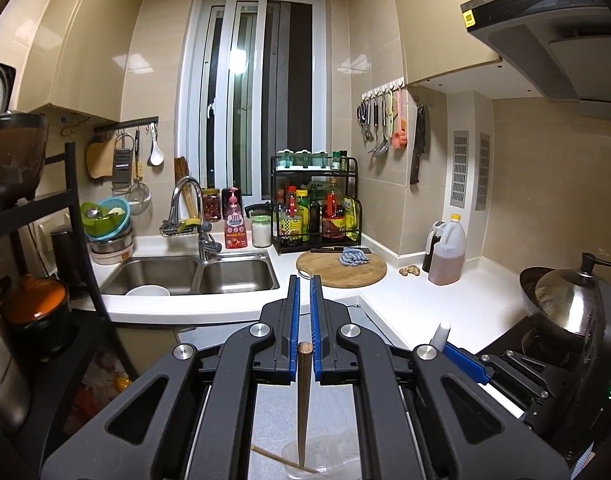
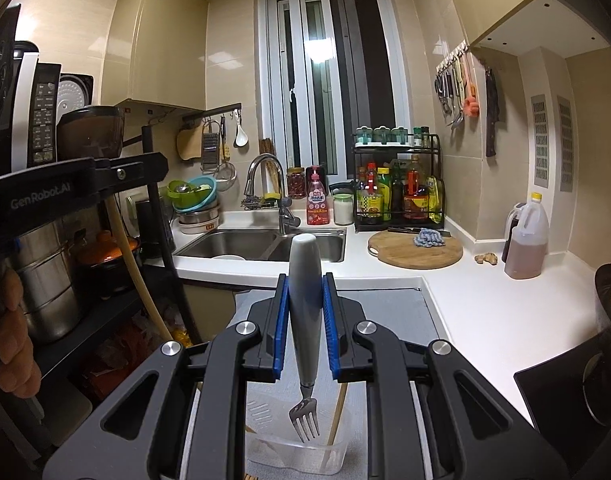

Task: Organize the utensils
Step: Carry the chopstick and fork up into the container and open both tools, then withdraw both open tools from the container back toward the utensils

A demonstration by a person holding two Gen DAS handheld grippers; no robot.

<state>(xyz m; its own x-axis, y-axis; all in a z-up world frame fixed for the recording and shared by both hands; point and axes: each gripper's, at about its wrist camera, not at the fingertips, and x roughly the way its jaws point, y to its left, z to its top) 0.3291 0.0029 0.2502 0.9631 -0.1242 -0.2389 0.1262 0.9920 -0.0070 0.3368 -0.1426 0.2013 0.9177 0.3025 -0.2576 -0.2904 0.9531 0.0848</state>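
Left gripper [image 1: 304, 292] points nearly level toward the sink [image 1: 193, 276], jaws closed on a dark wooden chopstick [image 1: 303, 404] hanging tip-down over the clear plastic container [image 1: 305, 460]. Right gripper [image 2: 305, 292], same heading, jaws narrowly parted, clamps a fork [image 2: 305, 312] by its grey handle, tines down above that container [image 2: 301, 456]. Fingers [image 2: 9, 344] of the person's hand wrap the left tool's body.

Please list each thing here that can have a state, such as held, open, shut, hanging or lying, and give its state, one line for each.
Left gripper: shut on a chopstick.
Chopstick: held, tip hanging down over the clear container.
Right gripper: shut on a fork.
Fork: held by its handle, tines down.
Clear container: open on top, light sticks inside.
Cleaver: hanging on the wall.
Blue cloth: lying on the round cutting board.
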